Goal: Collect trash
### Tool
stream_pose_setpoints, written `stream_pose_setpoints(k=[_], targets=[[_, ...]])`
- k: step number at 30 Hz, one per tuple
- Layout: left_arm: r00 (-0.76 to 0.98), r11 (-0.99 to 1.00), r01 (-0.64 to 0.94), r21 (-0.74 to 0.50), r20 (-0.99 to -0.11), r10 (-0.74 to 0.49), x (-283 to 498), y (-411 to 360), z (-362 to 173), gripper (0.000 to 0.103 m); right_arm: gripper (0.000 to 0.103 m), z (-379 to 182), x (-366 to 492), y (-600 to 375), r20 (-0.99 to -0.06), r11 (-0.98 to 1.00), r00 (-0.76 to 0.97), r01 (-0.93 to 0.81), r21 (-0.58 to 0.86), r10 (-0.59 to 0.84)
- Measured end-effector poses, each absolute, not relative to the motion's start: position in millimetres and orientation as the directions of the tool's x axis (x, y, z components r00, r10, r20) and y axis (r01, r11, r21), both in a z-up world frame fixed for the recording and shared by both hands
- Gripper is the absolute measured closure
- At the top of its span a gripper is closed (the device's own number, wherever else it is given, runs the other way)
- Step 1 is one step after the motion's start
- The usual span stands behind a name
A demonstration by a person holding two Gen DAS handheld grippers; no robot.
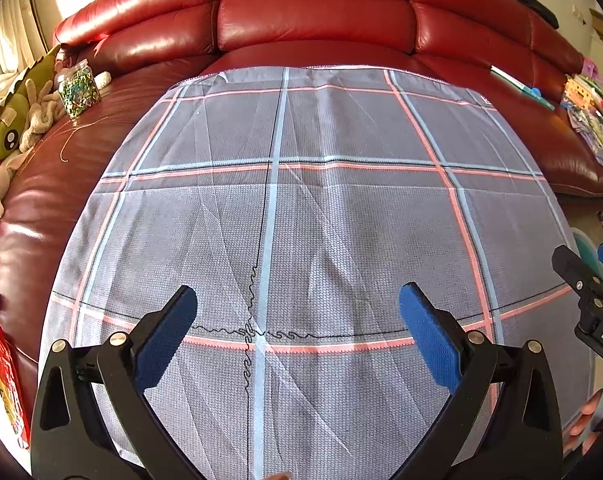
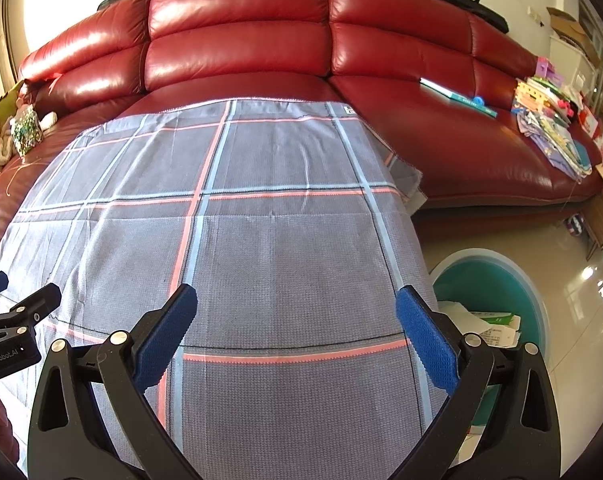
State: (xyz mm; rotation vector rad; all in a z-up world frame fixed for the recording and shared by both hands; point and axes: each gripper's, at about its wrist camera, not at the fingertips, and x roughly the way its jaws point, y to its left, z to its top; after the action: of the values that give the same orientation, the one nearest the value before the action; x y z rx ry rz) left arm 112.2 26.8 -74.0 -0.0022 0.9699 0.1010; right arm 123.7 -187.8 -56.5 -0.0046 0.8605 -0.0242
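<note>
My left gripper (image 1: 297, 306) is open and empty above a grey plaid cloth (image 1: 301, 208) that covers a table. My right gripper (image 2: 297, 306) is open and empty over the cloth's right part (image 2: 261, 240). A teal trash bin (image 2: 497, 280) stands on the floor to the right of the table, with crumpled white paper and a printed packet (image 2: 489, 324) inside. The right gripper also shows at the right edge of the left wrist view (image 1: 585, 276). The left gripper shows at the left edge of the right wrist view (image 2: 9, 304). No trash shows on the cloth.
A red leather sofa (image 1: 313, 20) curves behind the table. Plush toys (image 1: 9, 128) and a jar of beads (image 1: 78, 90) lie on its left seat. Books and papers (image 2: 549, 128) pile on its right end. A red packet (image 1: 3, 376) is at the left edge.
</note>
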Motion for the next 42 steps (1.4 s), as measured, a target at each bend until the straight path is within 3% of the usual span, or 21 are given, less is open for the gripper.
stream_pose_setpoints(k=[42], targets=[[0.558,0.995,-0.089,0.048,-0.825,0.090,112.5,27.2,-72.0,0.006,0.003,-55.1,129.0,-187.2,-0.761,1.000,0.649,0.019,-0.019,-0.027]])
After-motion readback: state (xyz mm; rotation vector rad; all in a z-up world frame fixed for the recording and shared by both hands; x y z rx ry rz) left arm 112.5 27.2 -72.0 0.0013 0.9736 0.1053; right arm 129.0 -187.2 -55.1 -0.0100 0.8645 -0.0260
